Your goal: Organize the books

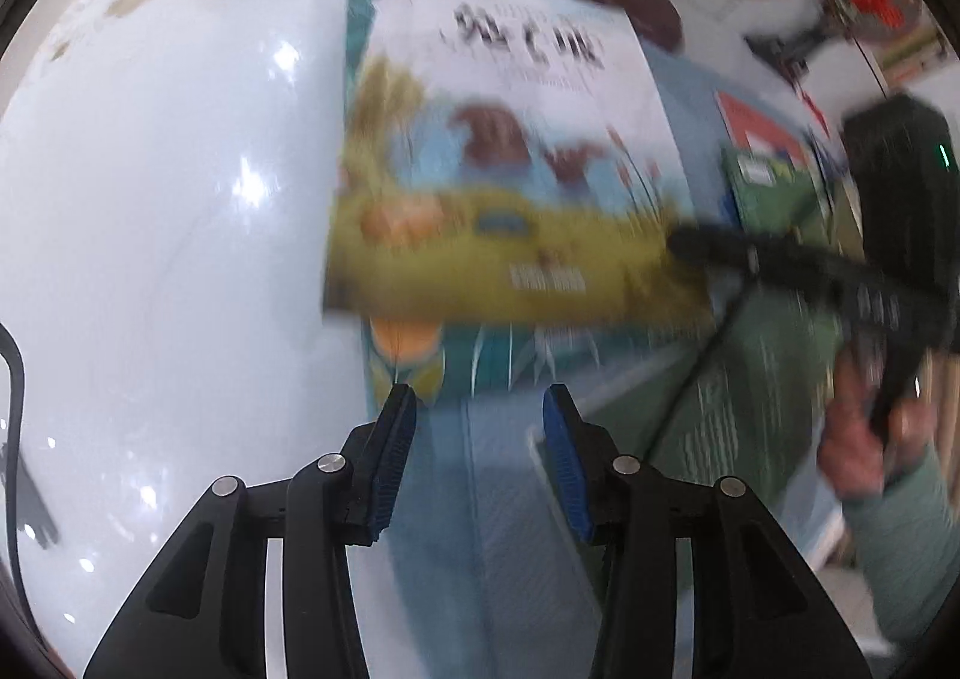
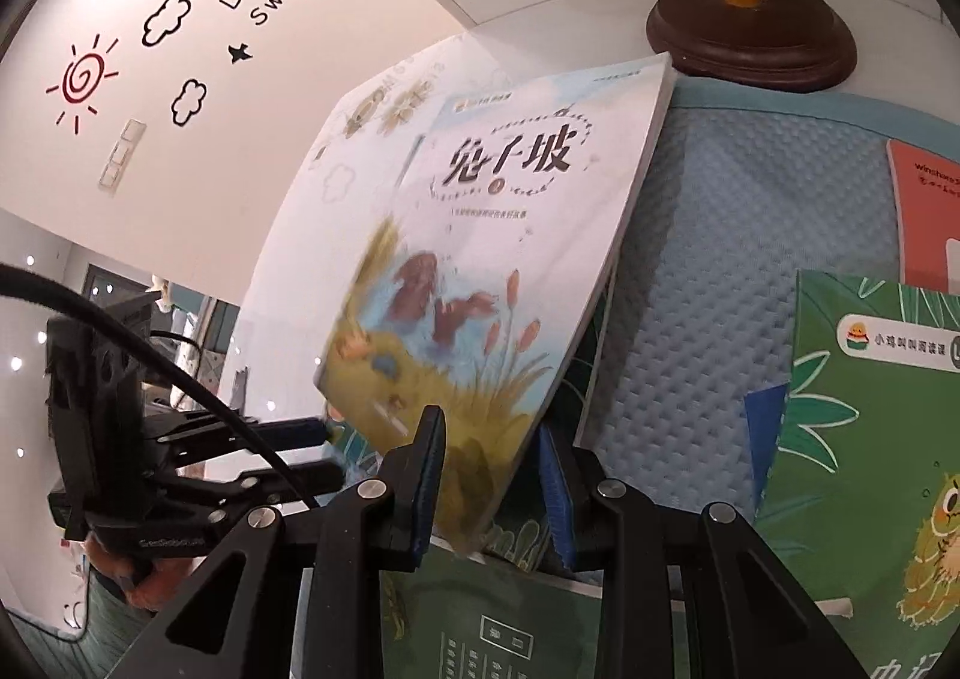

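Covering the surface: a glossy white table (image 1: 150, 199) with a blue textured mat (image 2: 738, 235) laid over its right part, books spread on it.
Room: white wall (image 2: 150, 150) at upper left of the right wrist view, with sun, cloud and "Life is Sweet" decals; globe (image 2: 750, 27) on a dark wooden base at the top.
Containers: none seen, the books just lie on the mat.
Rabbit book (image 2: 480, 271): lifted and tilted at centre frame, lower corner pinched in the right gripper (image 2: 492, 475), so that claw is clamped on it.
Left gripper (image 1: 477, 439): jaws apart, nothing between the pads, hovering over a teal book (image 1: 510, 361) under the lifted one.
Only in right view: green chick book (image 2: 870, 439) at lower right, orange book (image 2: 924, 223) above it, all sharp.
Only in left view: a hand (image 1: 864, 439) in a green sleeve gripping the right tool, quite blurry.
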Demonstrator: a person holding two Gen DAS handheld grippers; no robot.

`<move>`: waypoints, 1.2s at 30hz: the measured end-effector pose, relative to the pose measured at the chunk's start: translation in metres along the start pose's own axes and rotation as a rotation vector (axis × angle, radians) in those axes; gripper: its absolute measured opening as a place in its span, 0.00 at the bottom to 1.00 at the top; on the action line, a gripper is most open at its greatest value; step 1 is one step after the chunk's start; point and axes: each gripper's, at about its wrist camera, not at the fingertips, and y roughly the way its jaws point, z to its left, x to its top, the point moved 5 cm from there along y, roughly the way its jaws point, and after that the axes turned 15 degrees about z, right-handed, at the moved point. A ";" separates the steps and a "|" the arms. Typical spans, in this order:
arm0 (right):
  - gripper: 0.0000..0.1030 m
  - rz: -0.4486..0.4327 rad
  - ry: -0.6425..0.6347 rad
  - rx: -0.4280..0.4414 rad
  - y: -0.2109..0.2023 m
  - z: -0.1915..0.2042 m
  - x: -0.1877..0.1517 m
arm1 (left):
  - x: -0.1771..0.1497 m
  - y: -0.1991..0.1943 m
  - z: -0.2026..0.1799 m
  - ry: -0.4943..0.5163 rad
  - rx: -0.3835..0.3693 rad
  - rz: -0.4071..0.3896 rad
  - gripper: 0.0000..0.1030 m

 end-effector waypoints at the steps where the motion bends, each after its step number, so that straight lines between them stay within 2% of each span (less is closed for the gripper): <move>1: 0.29 -0.003 0.004 -0.002 -0.001 -0.001 -0.001 | -0.004 -0.001 0.000 0.018 -0.005 0.013 0.40; 3: 0.29 -0.016 0.023 -0.008 -0.005 -0.007 0.002 | -0.005 -0.007 0.007 0.021 0.001 -0.002 0.40; 6: 0.30 -0.034 0.067 -0.043 -0.012 -0.020 0.012 | 0.013 -0.022 0.030 -0.054 -0.005 -0.076 0.40; 9: 0.30 -0.034 0.113 -0.038 -0.015 -0.032 0.026 | 0.043 -0.037 0.050 -0.153 -0.045 -0.232 0.40; 10: 0.30 -0.035 0.121 -0.039 -0.015 -0.033 0.030 | 0.053 -0.037 0.055 -0.179 -0.044 -0.254 0.40; 12: 0.30 -0.027 0.126 -0.071 -0.013 -0.031 0.036 | 0.067 -0.031 0.056 -0.193 -0.040 -0.250 0.40; 15: 0.30 -0.015 0.112 -0.124 -0.010 -0.024 0.042 | 0.073 -0.014 0.044 -0.172 -0.056 -0.199 0.40; 19: 0.34 0.002 0.080 -0.186 -0.006 -0.016 0.045 | 0.059 -0.007 0.030 -0.173 -0.051 -0.166 0.41; 23: 0.45 0.014 0.065 -0.200 -0.004 -0.010 0.043 | 0.041 0.001 0.017 -0.162 -0.057 -0.145 0.41; 28: 0.48 0.033 0.020 -0.266 0.002 0.000 0.037 | 0.037 0.002 0.018 -0.154 -0.078 -0.114 0.41; 30: 0.48 0.037 0.025 -0.264 0.004 -0.002 0.034 | 0.043 -0.002 0.027 -0.182 -0.080 -0.142 0.42; 33: 0.48 0.027 0.070 -0.207 0.002 -0.008 0.032 | 0.063 -0.008 0.041 -0.207 -0.096 -0.181 0.42; 36: 0.48 0.024 0.093 -0.184 0.002 -0.010 0.032 | 0.083 -0.008 0.045 -0.209 -0.159 -0.181 0.42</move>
